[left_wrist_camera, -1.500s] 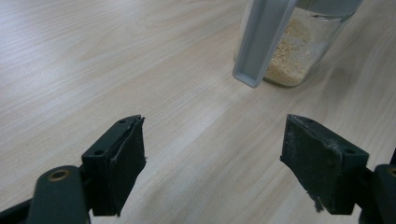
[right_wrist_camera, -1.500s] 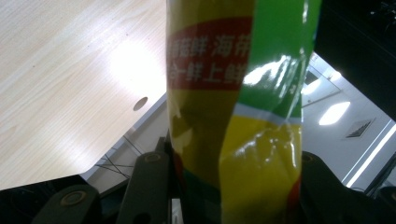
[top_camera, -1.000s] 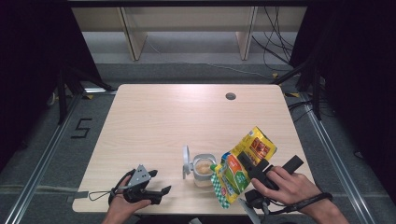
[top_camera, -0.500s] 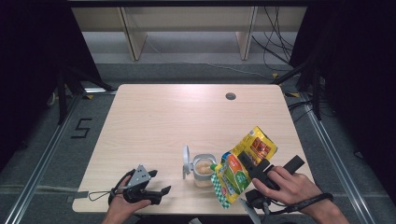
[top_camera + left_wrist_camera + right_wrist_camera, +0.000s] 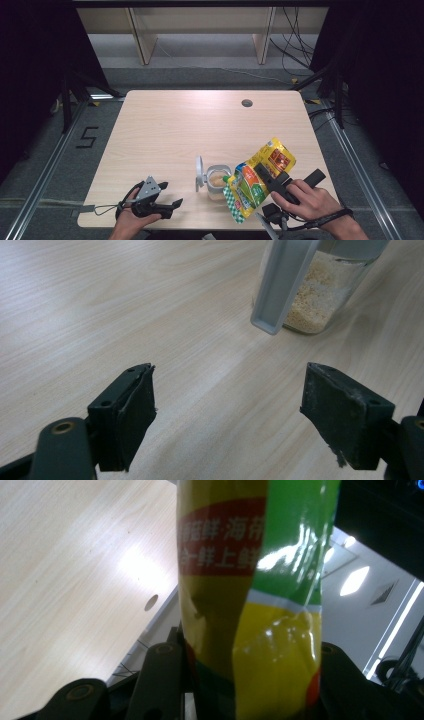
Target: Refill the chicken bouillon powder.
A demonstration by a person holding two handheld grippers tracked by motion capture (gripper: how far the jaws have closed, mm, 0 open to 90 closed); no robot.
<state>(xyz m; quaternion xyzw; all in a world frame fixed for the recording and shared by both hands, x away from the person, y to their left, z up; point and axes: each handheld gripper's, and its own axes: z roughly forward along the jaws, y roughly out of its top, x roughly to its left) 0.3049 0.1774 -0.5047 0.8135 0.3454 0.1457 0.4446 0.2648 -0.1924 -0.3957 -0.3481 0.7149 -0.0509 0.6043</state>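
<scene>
A clear jar (image 5: pixel 216 181) holding pale granules stands near the table's front edge, its hinged lid (image 5: pixel 199 173) flipped up on the left. Over its right side leans a yellow and green pouch (image 5: pixel 260 172), tilted, low end at the jar's mouth. My right gripper (image 5: pixel 269 179) is shut on that pouch (image 5: pixel 250 595), which fills the space between the jaws in the right gripper view. My left gripper (image 5: pixel 172 204) rests low at the front left, open and holding nothing. Past its jaws, the left gripper view shows the jar (image 5: pixel 320 300) and its lid (image 5: pixel 280 285) a short way off.
The wooden table (image 5: pixel 170 130) stretches bare behind the jar, with a cable hole (image 5: pixel 247 103) near its far edge. A shelf unit (image 5: pixel 200 30) and loose cables (image 5: pixel 295 45) lie on the floor beyond. Metal rails (image 5: pixel 45 175) run along both sides.
</scene>
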